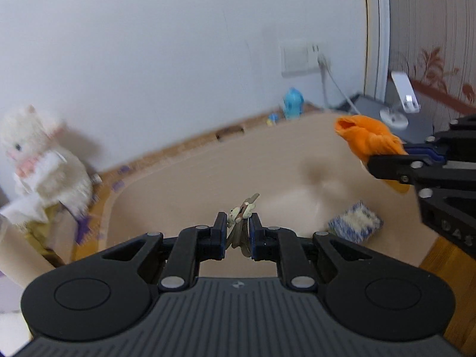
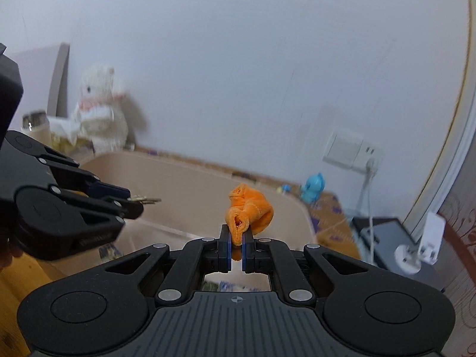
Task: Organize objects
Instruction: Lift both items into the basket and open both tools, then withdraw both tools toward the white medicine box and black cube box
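Observation:
My left gripper (image 1: 236, 227) is shut on a small bunch of keys with a little figure charm (image 1: 241, 211), held above a beige plastic bin (image 1: 166, 184). My right gripper (image 2: 236, 239) is shut on a crumpled orange cloth (image 2: 251, 209), also over the bin (image 2: 184, 184). In the left wrist view the right gripper (image 1: 383, 168) enters from the right with the orange cloth (image 1: 369, 136). In the right wrist view the left gripper (image 2: 131, 200) enters from the left with the keys (image 2: 147, 200). A blue-and-white sponge-like block (image 1: 355, 223) lies inside the bin.
A white plush toy (image 1: 38, 166) stands left of the bin against the wall. A small blue toy (image 1: 293, 104) sits behind the bin. A wall socket with a cable (image 1: 306, 59), a dark box and a white stand (image 1: 398, 104) are at the right.

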Demonstrator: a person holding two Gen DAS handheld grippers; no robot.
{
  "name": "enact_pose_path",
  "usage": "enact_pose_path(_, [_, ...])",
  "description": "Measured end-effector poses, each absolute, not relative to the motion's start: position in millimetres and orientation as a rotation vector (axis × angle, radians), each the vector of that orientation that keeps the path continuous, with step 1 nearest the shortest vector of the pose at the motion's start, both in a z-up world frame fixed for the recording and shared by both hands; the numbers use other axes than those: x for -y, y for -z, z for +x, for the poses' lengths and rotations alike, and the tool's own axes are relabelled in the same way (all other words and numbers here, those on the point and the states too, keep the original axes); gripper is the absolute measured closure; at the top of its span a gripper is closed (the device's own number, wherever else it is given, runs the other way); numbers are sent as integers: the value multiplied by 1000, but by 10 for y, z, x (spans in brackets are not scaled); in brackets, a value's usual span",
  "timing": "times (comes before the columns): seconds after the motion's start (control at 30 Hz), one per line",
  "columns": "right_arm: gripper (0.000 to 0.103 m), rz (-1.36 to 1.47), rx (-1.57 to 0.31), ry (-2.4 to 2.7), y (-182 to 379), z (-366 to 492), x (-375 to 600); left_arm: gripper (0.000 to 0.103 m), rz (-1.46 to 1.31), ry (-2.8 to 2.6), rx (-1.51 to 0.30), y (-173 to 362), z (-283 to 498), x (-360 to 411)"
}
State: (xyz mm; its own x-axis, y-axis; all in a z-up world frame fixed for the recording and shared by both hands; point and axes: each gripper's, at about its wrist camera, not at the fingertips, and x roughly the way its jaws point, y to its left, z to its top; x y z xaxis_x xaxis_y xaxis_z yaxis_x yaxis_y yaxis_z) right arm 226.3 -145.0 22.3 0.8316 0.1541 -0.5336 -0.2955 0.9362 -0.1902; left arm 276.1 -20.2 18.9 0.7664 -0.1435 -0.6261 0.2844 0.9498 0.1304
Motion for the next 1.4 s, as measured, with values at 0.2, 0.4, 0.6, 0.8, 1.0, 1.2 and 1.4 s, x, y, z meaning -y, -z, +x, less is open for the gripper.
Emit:
enact_pose_path(0.2, [97, -280, -667, -265, 36, 2475, 1414, 86, 205, 225, -772, -42, 2904, 223])
enact_pose_path(0.4, [65, -263, -671, -251, 44, 2403, 1432, 70, 222, 225, -745, -88, 2843, 204])
enact_pose_path(0.6, [41, -251, -590, -221, -202, 2132, 1478, 30, 210, 195, -653, -346, 2576, 157])
enact_pose_path(0.8, [30, -213, -522, -213, -443, 1774, 1601, 23, 174, 157, -598, -594, 2234, 37])
enact_pose_path(1.0, [27, -210, -508, -227, -485, 1426, 1633, 21, 157, 132, -582, -615, 1826, -78])
enact_pose_path(1.2, [26, -212, -543, -252, -345, 1104, 1627, 14, 131, 138, -590, -515, 1437, -229])
enact_pose_path(1.4, [26, -219, -600, -272, -94, 902, 1612, 14, 134, 134, -633, -281, 1205, -297])
